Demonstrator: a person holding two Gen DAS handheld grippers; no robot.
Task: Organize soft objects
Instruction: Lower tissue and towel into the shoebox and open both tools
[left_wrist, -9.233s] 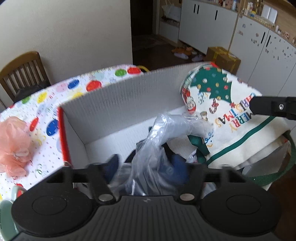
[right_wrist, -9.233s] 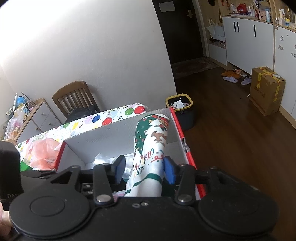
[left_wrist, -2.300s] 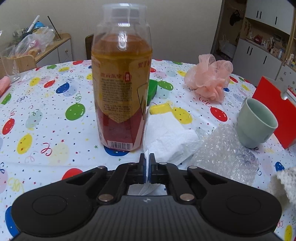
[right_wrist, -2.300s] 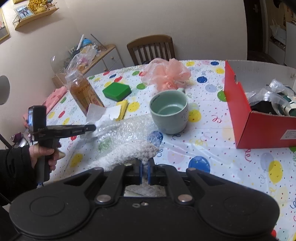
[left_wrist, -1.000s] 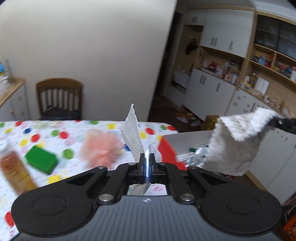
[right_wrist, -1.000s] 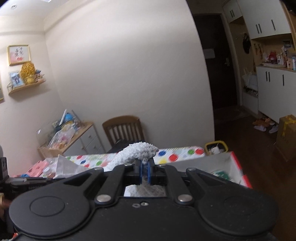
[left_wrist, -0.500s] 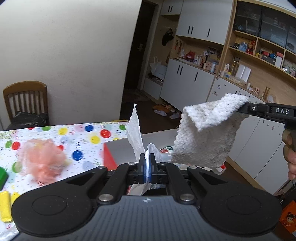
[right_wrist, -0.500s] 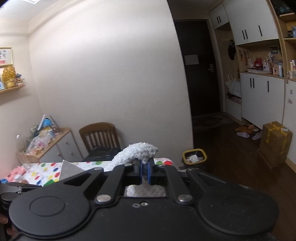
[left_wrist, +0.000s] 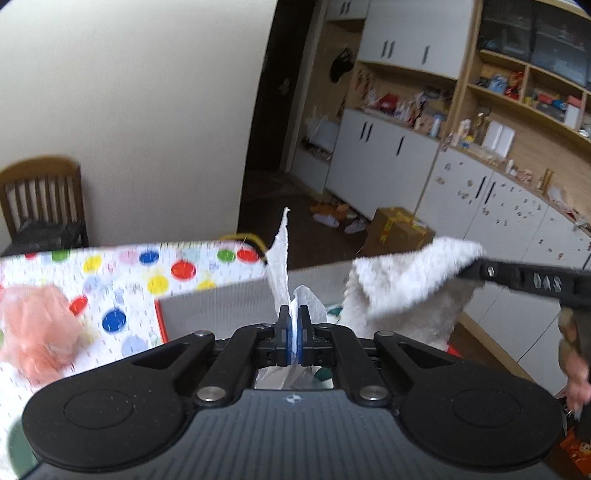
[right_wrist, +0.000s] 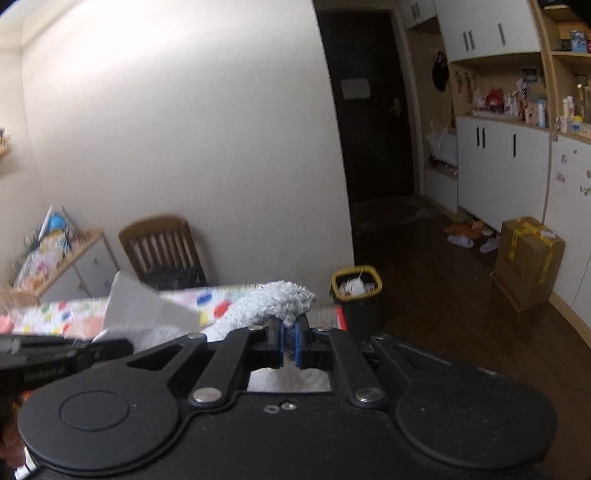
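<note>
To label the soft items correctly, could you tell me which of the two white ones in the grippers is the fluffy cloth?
The right gripper holds the fluffy white cloth; the left gripper pinches the thin, smooth paper tissue.

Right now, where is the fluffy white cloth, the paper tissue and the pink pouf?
fluffy white cloth (left_wrist: 402, 284), left wrist view, on its hanging middle.
paper tissue (left_wrist: 279, 258), left wrist view, on the tall upright strip.
pink pouf (left_wrist: 35, 328), left wrist view, on its blurred middle.
</note>
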